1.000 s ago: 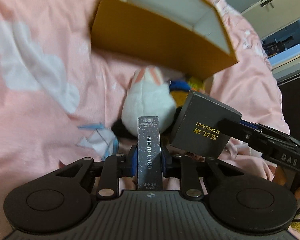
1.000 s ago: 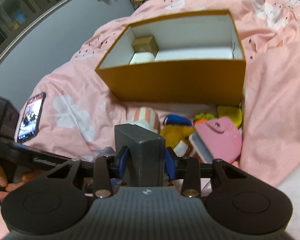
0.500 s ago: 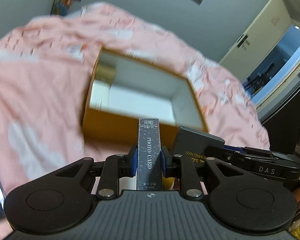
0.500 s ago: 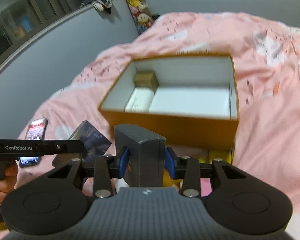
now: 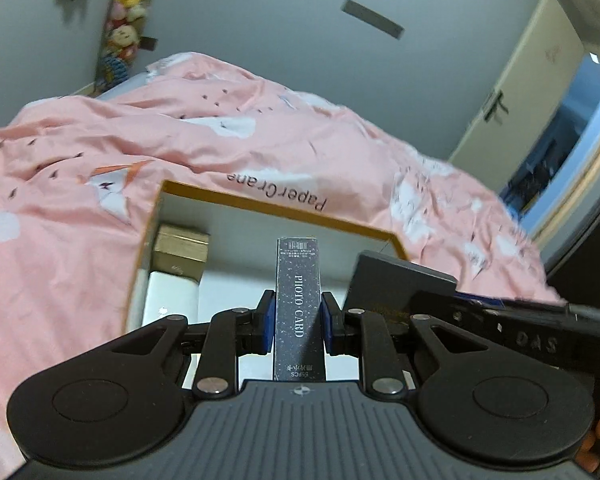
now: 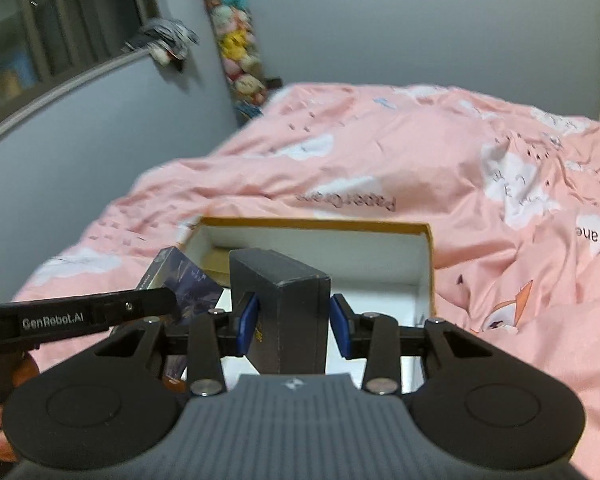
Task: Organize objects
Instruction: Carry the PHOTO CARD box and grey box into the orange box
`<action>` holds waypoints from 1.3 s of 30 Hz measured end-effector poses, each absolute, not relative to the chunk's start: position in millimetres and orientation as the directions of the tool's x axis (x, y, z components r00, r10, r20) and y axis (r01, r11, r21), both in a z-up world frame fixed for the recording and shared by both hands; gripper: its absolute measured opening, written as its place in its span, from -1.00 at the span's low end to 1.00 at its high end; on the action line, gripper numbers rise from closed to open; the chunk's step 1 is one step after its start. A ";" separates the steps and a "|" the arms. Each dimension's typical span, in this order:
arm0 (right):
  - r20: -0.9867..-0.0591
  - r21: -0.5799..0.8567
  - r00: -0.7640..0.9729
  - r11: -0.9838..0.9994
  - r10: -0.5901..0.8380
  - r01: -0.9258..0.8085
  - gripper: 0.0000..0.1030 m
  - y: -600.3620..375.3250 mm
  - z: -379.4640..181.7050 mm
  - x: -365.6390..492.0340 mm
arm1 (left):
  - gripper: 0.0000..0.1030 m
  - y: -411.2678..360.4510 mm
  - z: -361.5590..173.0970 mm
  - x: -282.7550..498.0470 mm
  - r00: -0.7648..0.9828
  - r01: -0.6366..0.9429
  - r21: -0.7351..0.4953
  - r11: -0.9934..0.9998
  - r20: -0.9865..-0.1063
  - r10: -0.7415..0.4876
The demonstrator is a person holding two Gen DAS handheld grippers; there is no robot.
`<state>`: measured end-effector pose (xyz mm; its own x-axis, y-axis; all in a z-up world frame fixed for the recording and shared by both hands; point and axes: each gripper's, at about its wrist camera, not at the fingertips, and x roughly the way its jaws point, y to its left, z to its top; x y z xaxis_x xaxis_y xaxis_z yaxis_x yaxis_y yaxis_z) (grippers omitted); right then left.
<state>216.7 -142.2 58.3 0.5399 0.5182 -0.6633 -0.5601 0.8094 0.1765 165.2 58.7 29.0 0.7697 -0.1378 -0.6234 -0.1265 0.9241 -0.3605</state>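
I am holding a thin dark photo card box (image 5: 298, 308) in my left gripper (image 5: 296, 322). Its blue fingers (image 5: 266, 320) are pressing on both sides of it, and it is standing up tall. My right gripper (image 6: 294, 320) is holding a bigger dark grey box (image 6: 288, 308), with its fingers (image 6: 247, 322) squeezing the box from left and right.

Both boxes are hanging over the near part of an open orange box (image 5: 260, 205) with white walls inside. The orange box is sitting on a bed with a pink blanket (image 5: 80, 152) that has white clouds on it. Inside the orange box, in the far left corner, a small gold box (image 5: 182, 246) is sitting, and a white box (image 5: 172, 300) is lying just in front of it, nearer to me.

In the left camera, the dark grey box (image 5: 396, 282) is showing just to the right of the photo card box. In the right camera, the photo card box (image 6: 180, 280) is showing to the left.
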 end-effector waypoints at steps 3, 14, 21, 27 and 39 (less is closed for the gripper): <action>-0.718 0.189 0.491 0.817 0.494 -0.546 -0.20 -136.3 37.4 236.4 | -0.51 60.6 7.7 177.5 0.725 -0.151 -0.376 0.914 -0.671 -0.156; -0.811 0.241 0.343 0.805 0.474 -0.542 -0.20 -127.2 -4.2 264.7 | -0.51 63.9 -42.0 201.6 0.591 -0.172 -0.396 0.902 -0.774 -0.227; -0.830 0.256 0.301 0.801 0.469 -0.541 -0.20 -125.5 -16.4 273.6 | -0.51 65.7 -59.1 206.7 0.544 -0.187 -0.394 0.900 -0.804 -0.239; -0.841 0.256 0.288 0.806 0.457 -0.533 -0.20 -126.2 -23.2 276.8 | -0.51 61.9 -65.2 210.9 0.484 -0.194 -0.320 0.928 -0.854 -0.193; -0.848 0.239 0.282 0.799 0.448 -0.552 -0.20 -120.8 -23.4 273.5 | -0.33 65.5 -58.3 208.1 0.470 -0.214 -0.189 0.959 -0.880 -0.069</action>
